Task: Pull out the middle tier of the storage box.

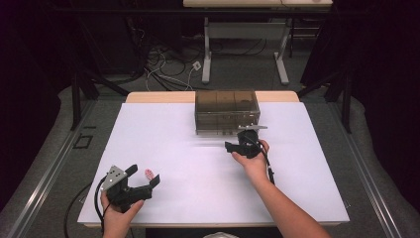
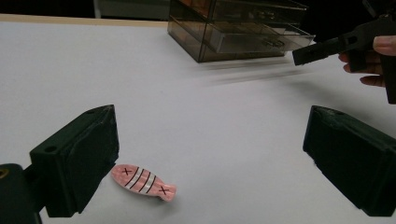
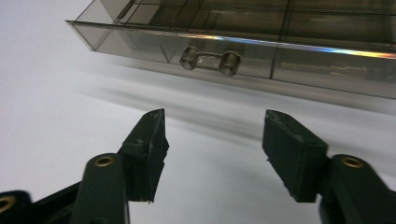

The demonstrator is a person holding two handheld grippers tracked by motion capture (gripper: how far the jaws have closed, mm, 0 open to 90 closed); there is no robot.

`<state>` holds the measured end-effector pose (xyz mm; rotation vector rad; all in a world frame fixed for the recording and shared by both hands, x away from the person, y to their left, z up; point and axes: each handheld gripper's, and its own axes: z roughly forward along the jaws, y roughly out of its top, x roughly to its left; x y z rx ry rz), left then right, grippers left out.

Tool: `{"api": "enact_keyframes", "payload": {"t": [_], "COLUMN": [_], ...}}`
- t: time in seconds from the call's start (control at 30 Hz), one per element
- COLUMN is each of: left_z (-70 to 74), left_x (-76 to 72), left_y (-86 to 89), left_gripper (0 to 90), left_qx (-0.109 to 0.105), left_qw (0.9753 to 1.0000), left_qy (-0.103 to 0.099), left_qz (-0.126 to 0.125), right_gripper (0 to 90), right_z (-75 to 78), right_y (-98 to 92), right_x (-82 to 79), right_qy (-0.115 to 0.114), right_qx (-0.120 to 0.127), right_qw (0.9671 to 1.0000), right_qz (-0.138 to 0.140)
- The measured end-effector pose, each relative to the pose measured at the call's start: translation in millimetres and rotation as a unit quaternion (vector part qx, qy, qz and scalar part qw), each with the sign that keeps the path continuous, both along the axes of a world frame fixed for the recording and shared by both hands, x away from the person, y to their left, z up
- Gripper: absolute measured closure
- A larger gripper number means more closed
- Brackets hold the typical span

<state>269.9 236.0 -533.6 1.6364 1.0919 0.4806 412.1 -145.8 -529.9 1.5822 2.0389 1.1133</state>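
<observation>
Right gripper view: right gripper (image 3: pixel 212 154) fingers spread, empty, aimed at drawer handle (image 3: pixel 210 60) of the smoky drawer box (image 1: pixel 227 111).
Left gripper (image 1: pixel 141 181): released, straddling fish clip (image 2: pixel 142 182) on the desk (image 1: pixel 198 193).
Risk: box looks light; a pull may drag it.

Bright, even light on the white worktop (image 1: pixel 198 163), dark surroundings, motion-blur streaks before the drawer box (image 3: pixel 261 42), rainbow glare on its edge.

High view looks down on table (image 1: pixel 208 193); gripper views sit low – all share the drawer box (image 1: pixel 227 111).
</observation>
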Motion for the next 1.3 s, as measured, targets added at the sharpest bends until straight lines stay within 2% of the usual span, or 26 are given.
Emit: {"api": "enact_keyframes", "payload": {"t": [0.13, 0.33, 0.43, 0.63, 0.7, 0.87, 1.0, 1.17, 1.3], "left_z": [-0.2, -0.4, -0.4, -0.5, -0.6, -0.6, -0.6, -0.8, -0.7], "left_x": [0.1, 0.2, 0.3, 0.4, 0.4, 0.4, 0.4, 0.5, 0.4], "left_y": [-0.2, -0.4, -0.1, 0.0, -0.1, 0.3, 0.3, 0.3, 0.1], "left_gripper": [3.9, 3.9, 3.9, 3.9, 3.9, 3.9, 3.9, 3.9, 3.9], "left_qx": [0.0, 0.0, 0.0, 0.0, -0.001, -0.001, -0.001, -0.001, -0.001], "left_qw": [1.0, 1.0, 1.0, 1.0, 1.0, 1.0, 1.0, 1.0, 1.0], "left_qy": [0.001, 0.001, 0.002, 0.002, 0.002, 0.002, 0.002, 0.002, 0.003], "left_qz": [0.0, 0.0, 0.0, 0.0, 0.0, 0.001, 0.001, 0.001, 0.001], "right_gripper": [30.0, 25.6, 23.0, 18.5, 15.3, 14.7, 14.7, 14.8, 14.8], "right_z": [2.8, 8.1, 10.9, 16.1, 17.9, 21.5, 22.9, 27.3, 30.6], "right_y": [-0.3, -4.0, -4.9, -3.8, -3.2, -1.9, -2.9, -4.9, -7.3], "right_x": [-0.5, 0.9, 1.2, 1.4, 1.3, 1.7, 3.3, 5.3, 7.1], "right_qy": [-0.003, -0.001, -0.008, -0.008, -0.01, -0.014, -0.01, 0.004, 0.005], "right_qx": [-0.005, -0.002, -0.007, -0.013, -0.022, -0.04, -0.04, -0.025, -0.025], "right_qw": [1.0, 1.0, 0.9999, 0.9999, 0.9997, 0.999, 0.999, 0.9994, 0.9993], "right_qz": [-0.005, -0.006, -0.007, -0.002, -0.005, -0.012, -0.015, -0.025, -0.028]}}
